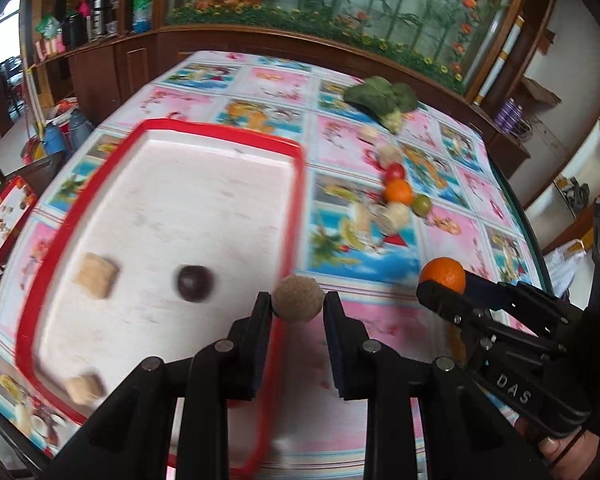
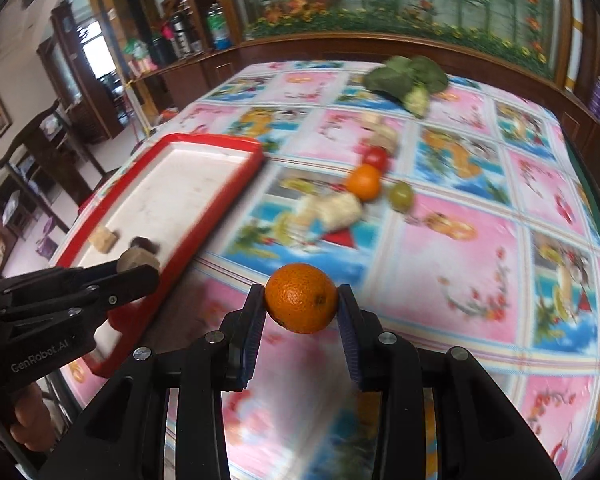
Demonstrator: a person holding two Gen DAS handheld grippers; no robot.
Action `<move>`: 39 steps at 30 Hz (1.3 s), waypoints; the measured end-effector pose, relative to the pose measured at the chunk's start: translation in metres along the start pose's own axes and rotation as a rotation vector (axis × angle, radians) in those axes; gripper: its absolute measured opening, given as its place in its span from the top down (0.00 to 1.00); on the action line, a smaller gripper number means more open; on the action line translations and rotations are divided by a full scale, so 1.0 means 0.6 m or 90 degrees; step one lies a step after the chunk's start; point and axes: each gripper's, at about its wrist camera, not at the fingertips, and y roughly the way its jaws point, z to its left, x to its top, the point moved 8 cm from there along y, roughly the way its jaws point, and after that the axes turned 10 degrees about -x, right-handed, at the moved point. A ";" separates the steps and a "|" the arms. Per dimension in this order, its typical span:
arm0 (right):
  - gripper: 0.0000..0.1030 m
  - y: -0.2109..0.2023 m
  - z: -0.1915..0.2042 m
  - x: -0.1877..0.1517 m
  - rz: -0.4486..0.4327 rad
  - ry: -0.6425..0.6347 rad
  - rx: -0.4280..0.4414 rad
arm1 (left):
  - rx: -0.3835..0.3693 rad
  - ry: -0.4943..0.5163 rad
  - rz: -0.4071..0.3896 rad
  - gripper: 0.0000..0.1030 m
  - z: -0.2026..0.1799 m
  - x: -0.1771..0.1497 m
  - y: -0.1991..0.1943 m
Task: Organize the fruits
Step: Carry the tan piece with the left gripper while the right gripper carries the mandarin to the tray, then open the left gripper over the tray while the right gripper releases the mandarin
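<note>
**Two fruits carried toward the red tray**

Left to right: the tray point(image 1: 296, 184) lies on the counter point(image 1: 452, 248), already holding a tan block point(image 1: 96, 276), a dark plum point(image 1: 194, 283) and a second tan piece point(image 1: 85, 389) near its close rim. The left claw point(image 1: 298, 300) is clamped on a brown ball point(image 1: 298, 299), poised over the tray's right rim. The right claw point(image 2: 302, 300) grips an orange point(image 2: 302, 298) above bare cloth, well apart from the tray. Farther right a loose cluster waits: tomato point(image 1: 395, 171), second orange point(image 1: 398, 192), green fruit point(image 1: 422, 204), pale pieces, and greens point(image 1: 380, 96) at the far edge. Judged best practice: clear the rim fully, lower each fruit onto open white floor away from the plum, release low so round fruit does not roll, and bring the right claw in after the left to avoid crossing
</note>
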 end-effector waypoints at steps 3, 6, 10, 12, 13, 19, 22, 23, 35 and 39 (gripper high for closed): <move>0.66 0.006 0.042 0.013 -0.002 -0.022 0.014 | 0.014 -0.012 -0.006 0.72 0.034 0.008 -0.009; 0.66 0.013 0.082 0.029 -0.004 -0.033 0.032 | 0.032 -0.022 -0.010 0.72 0.070 0.017 -0.016; 0.66 0.020 0.121 0.053 -0.009 -0.041 0.049 | 0.058 -0.034 -0.017 0.72 0.120 0.030 -0.026; 0.66 0.023 0.137 0.068 -0.011 -0.039 0.057 | 0.069 -0.042 -0.020 0.72 0.144 0.035 -0.030; 0.66 0.026 0.146 0.075 -0.011 -0.039 0.061 | 0.075 -0.046 -0.021 0.72 0.155 0.038 -0.031; 0.66 0.055 0.193 0.098 0.005 -0.051 0.080 | 0.101 -0.057 -0.025 0.72 0.204 0.055 -0.024; 0.66 0.079 0.212 0.096 0.021 -0.047 0.084 | 0.104 -0.066 -0.020 0.72 0.220 0.064 -0.010; 0.66 0.087 0.217 0.095 0.027 -0.045 0.084 | 0.107 -0.067 -0.019 0.72 0.222 0.066 -0.008; 0.66 0.139 0.242 0.084 0.066 -0.066 0.074 | 0.115 -0.083 0.009 0.72 0.245 0.072 0.045; 0.66 0.145 0.249 0.082 0.067 -0.080 0.075 | 0.119 -0.087 0.011 0.72 0.249 0.070 0.052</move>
